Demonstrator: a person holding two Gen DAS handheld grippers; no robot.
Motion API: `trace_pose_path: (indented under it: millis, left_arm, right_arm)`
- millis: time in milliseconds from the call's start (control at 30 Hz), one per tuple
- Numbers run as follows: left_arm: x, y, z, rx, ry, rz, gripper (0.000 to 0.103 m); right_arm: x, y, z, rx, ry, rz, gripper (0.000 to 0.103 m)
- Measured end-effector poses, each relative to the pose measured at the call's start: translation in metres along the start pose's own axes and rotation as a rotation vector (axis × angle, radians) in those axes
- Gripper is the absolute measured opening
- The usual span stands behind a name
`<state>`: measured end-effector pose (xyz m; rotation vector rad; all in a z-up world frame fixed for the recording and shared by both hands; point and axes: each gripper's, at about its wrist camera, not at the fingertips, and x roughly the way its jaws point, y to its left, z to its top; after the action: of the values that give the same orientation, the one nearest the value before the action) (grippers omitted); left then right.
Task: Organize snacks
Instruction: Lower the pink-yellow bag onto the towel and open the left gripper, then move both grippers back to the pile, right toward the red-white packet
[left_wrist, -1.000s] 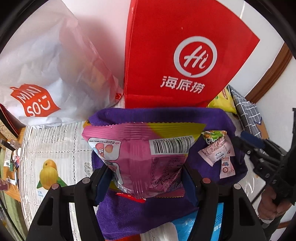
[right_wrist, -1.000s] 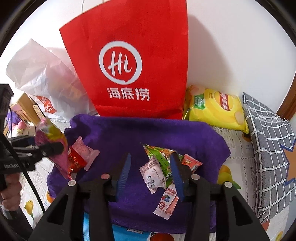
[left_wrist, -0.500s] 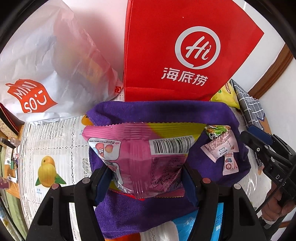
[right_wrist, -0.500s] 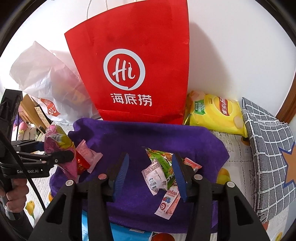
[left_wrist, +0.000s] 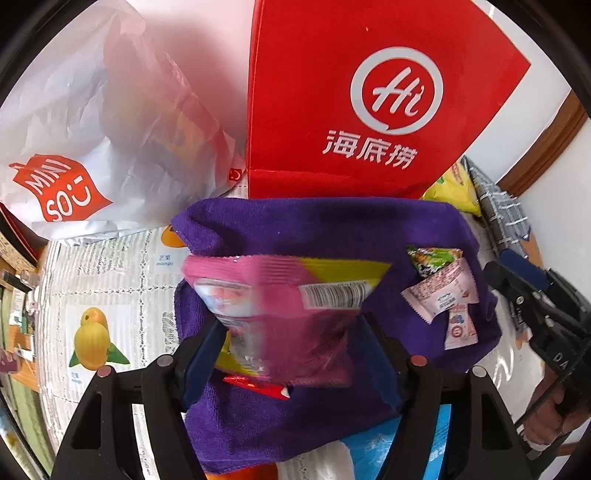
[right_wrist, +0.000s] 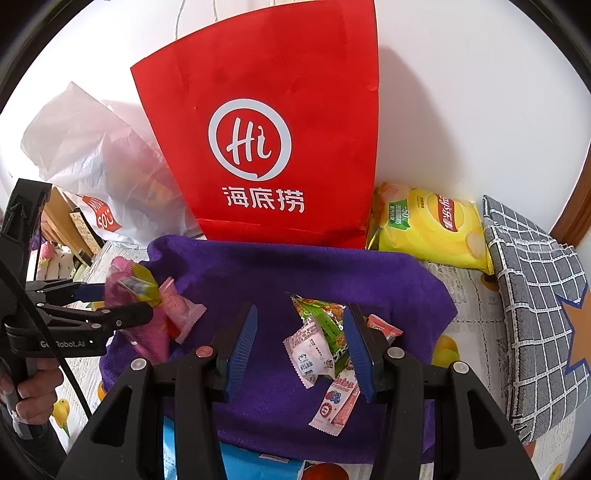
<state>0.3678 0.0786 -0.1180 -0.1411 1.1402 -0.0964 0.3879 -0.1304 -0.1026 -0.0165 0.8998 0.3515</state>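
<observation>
A pink and yellow snack bag (left_wrist: 273, 291) hangs blurred between the fingers of my left gripper (left_wrist: 291, 325), whose jaws are opening; the bag is slipping down toward the purple cloth (left_wrist: 314, 229). From the right wrist view the same bag (right_wrist: 129, 284) sits in the left gripper (right_wrist: 122, 299) above a pink candy packet (right_wrist: 181, 306). My right gripper (right_wrist: 301, 314) hovers open over a green packet (right_wrist: 321, 314), a white packet (right_wrist: 310, 354) and a pink-white packet (right_wrist: 336, 402) lying on the cloth (right_wrist: 295, 269).
A tall red paper bag (right_wrist: 266, 129) stands behind the cloth against the wall. Left of it slumps a white plastic bag (left_wrist: 92, 129). A yellow chips bag (right_wrist: 428, 225) and a grey checked cloth (right_wrist: 535, 295) lie at the right. A hand (right_wrist: 33, 391) holds the left gripper.
The left jaws have widened and the pink snack bag has sagged lower between them, now blurred. The right gripper keeps its place over the small packets.
</observation>
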Motion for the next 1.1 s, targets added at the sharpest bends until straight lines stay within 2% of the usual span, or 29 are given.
trace_pose_path:
  millis: [133,367,600,767,900,1100]
  left_arm:
    - [-0.006,-0.001,-0.001,0.007,-0.023,0.003,0.074]
    - [-0.029,-0.005,-0.002,0.004,-0.095,-0.075,0.074]
    - [-0.055,-0.012,-0.005,0.035,-0.161,-0.1,0.074]
    - [-0.075,-0.02,-0.009,0.05,-0.208,-0.092,0.074]
    - [-0.092,-0.026,-0.013,0.066,-0.243,-0.045,0.074]
    - [-0.122,-0.03,-0.039,0.07,-0.297,-0.05,0.074]
  right_arm:
    - [-0.004,0.001,0.001,0.0,-0.007,0.002,0.048]
    - [-0.017,0.007,0.003,-0.013,-0.032,-0.011,0.049]
    - [-0.038,0.014,-0.001,-0.006,-0.069,-0.025,0.049]
    - [-0.066,0.014,-0.018,0.006,-0.09,-0.066,0.049]
    - [-0.09,0.009,-0.031,0.028,-0.11,-0.092,0.049]
    - [-0.119,-0.005,-0.06,0.101,-0.144,-0.15,0.052]
